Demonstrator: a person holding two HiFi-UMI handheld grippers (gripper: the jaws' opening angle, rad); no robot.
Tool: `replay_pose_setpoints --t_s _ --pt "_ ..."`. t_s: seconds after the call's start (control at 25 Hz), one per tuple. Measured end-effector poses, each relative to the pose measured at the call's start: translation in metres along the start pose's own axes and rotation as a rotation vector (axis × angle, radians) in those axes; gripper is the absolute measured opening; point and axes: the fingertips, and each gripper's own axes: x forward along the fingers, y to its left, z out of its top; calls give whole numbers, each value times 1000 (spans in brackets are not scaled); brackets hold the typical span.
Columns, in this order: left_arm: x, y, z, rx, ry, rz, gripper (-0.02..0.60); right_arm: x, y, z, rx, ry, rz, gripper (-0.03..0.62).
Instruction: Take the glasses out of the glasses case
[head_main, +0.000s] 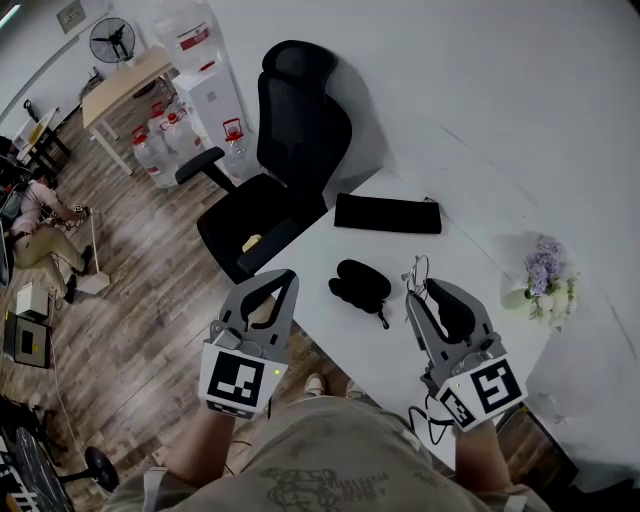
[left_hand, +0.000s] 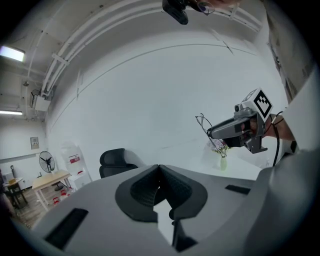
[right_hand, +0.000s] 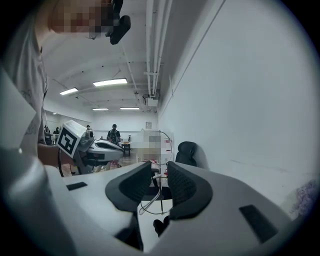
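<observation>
The glasses (head_main: 414, 270) are thin wire and hard to make out from the head view; only part of the frame shows past the jaws. Whether the glasses case (head_main: 358, 283) is open or closed cannot be told. Both grippers are held up in front of the person, nearly level, above the near edge of the white table (head_main: 470, 260). The right gripper (right_hand: 159, 170) pinches the wire frame between its pads. The left gripper (left_hand: 159, 167) has its tips together, empty. The case is black and rounded, lying on the table between the two grippers.
</observation>
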Motion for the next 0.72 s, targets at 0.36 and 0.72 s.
replay_pose_setpoints --t_s 0.36,0.72 --pt "-2 0 -2 3 13 6 15 4 0 -6 -2 22 11 120" --pt "-6 -3 -5 6 31 15 15 5 -1 -7 -12 30 25 120"
